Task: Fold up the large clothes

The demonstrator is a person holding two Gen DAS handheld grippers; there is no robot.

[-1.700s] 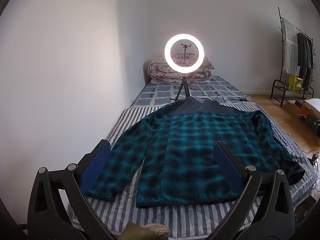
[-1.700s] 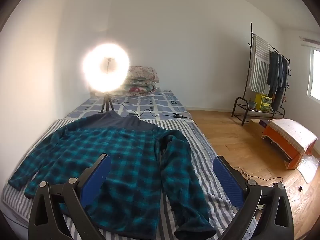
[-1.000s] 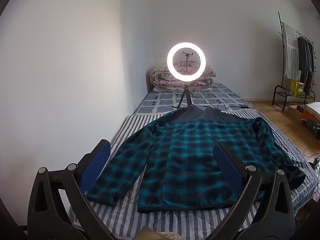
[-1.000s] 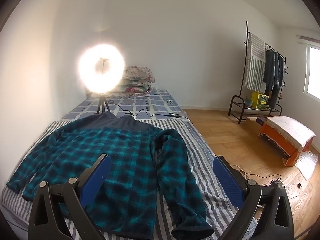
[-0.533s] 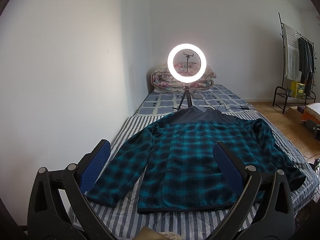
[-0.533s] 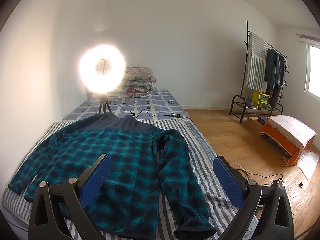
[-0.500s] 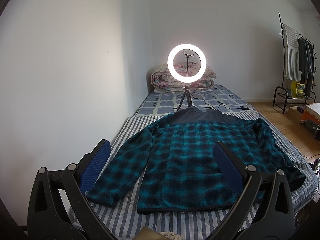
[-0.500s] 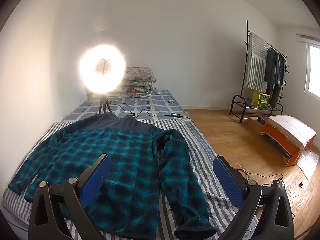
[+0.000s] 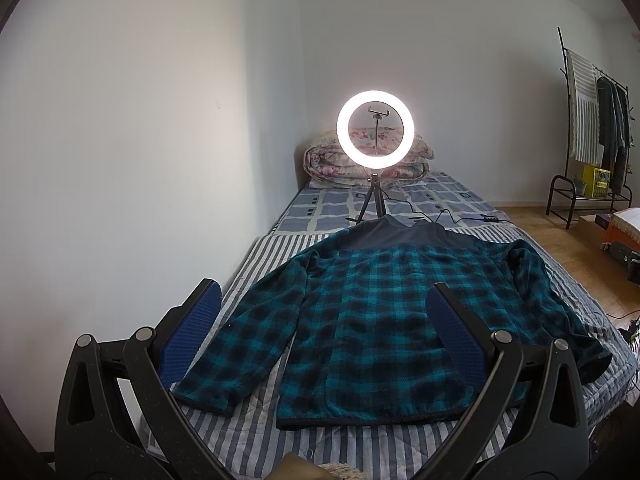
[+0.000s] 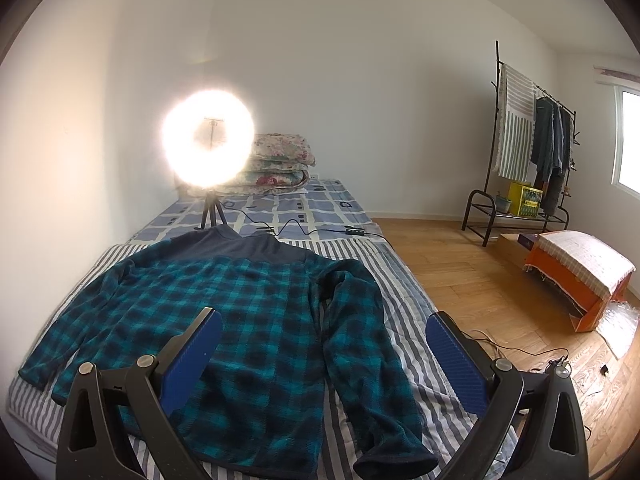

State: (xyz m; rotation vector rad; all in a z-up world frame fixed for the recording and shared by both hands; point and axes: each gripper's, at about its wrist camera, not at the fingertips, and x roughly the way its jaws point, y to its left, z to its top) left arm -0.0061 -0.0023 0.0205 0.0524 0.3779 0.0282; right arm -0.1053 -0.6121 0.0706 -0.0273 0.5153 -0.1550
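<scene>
My left gripper [image 9: 320, 320]: blue-padded fingers [image 9: 192, 330] spread wide, nothing between them, held above the near end of the bed and clear of the cloth. My right gripper [image 10: 320, 344]: same state, fingers [image 10: 456, 356] apart and empty, off to the right side of the bed edge, with wood floor [image 10: 500, 300] showing behind its right finger.

Task item: teal-and-black plaid fleece jacket [image 9: 384, 316], also in the right view [image 10: 248, 320]. It lies flat and unfolded on the striped quilt [image 9: 256, 420], back up as far as I can tell, dark navy yoke and collar at the far end, hem nearest me. Left sleeve angles outward toward the wall side, cuff near the quilt's near corner. Right sleeve runs down alongside the body, cuff close to the bed's right edge.

Beyond the collar: lit ring light [image 9: 375, 135] on a small tripod standing on the checked bedsheet [image 9: 424, 200], cable trailing right. Folded floral bedding [image 10: 280, 168] stacked at the head of the bed. Clothes rack [image 10: 528, 148] against the far right wall; orange box with a cloth cover [image 10: 580, 276] on the floor.
</scene>
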